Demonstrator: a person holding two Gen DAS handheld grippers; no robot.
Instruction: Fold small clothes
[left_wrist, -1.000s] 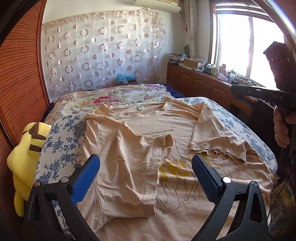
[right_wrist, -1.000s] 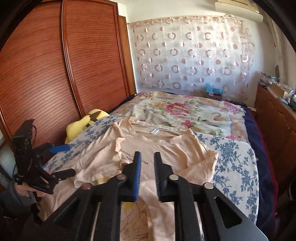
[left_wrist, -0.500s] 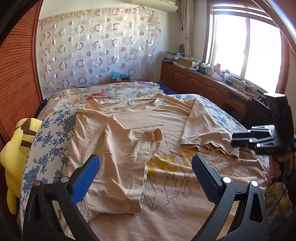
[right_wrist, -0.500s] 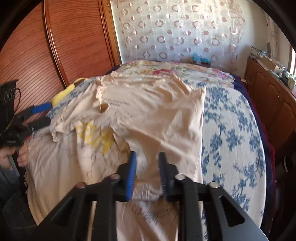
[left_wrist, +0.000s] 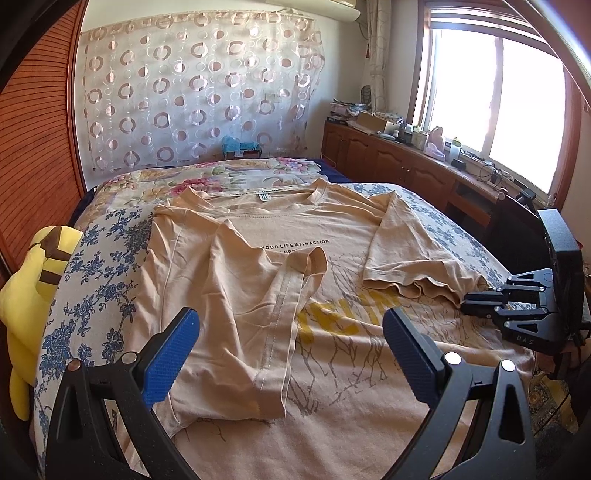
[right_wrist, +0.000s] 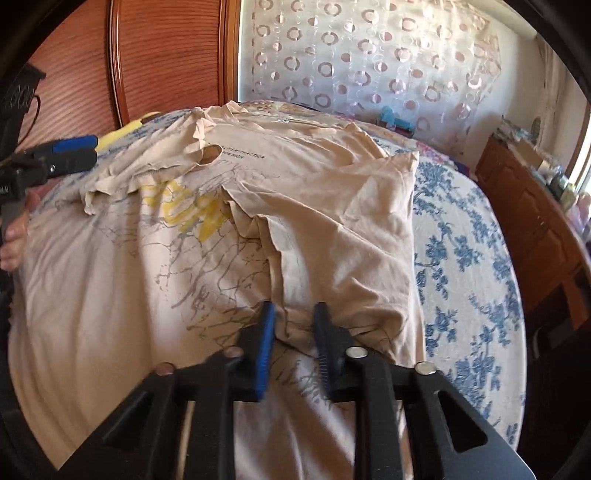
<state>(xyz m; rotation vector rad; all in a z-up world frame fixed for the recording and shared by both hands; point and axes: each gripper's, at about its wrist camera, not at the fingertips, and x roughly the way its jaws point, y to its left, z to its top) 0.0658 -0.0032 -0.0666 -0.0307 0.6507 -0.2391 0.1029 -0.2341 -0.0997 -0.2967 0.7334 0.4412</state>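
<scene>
Fingers of our left gripper (left_wrist: 290, 345) gape wide above the beige printed cotton T-shirt (left_wrist: 332, 343); our right gripper (right_wrist: 293, 328) hovers low, narrowly parted; blue-floral bedspread (right_wrist: 469, 258) beneath.

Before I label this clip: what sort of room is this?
Most likely a home bedroom: a bed with floral covers, a wooden wardrobe beside it, and a yellow plush toy.

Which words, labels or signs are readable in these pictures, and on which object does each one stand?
"YOUR LIFE WITH ACTION": printed in black on the chest of the beige T-shirt.
Second print line beneath it: half hidden by the folded sleeve, not readable.
Yellow letters on the shirt front: partly covered, not readable.
Neck label: too small.
"DAS": on the right gripper body.
</scene>
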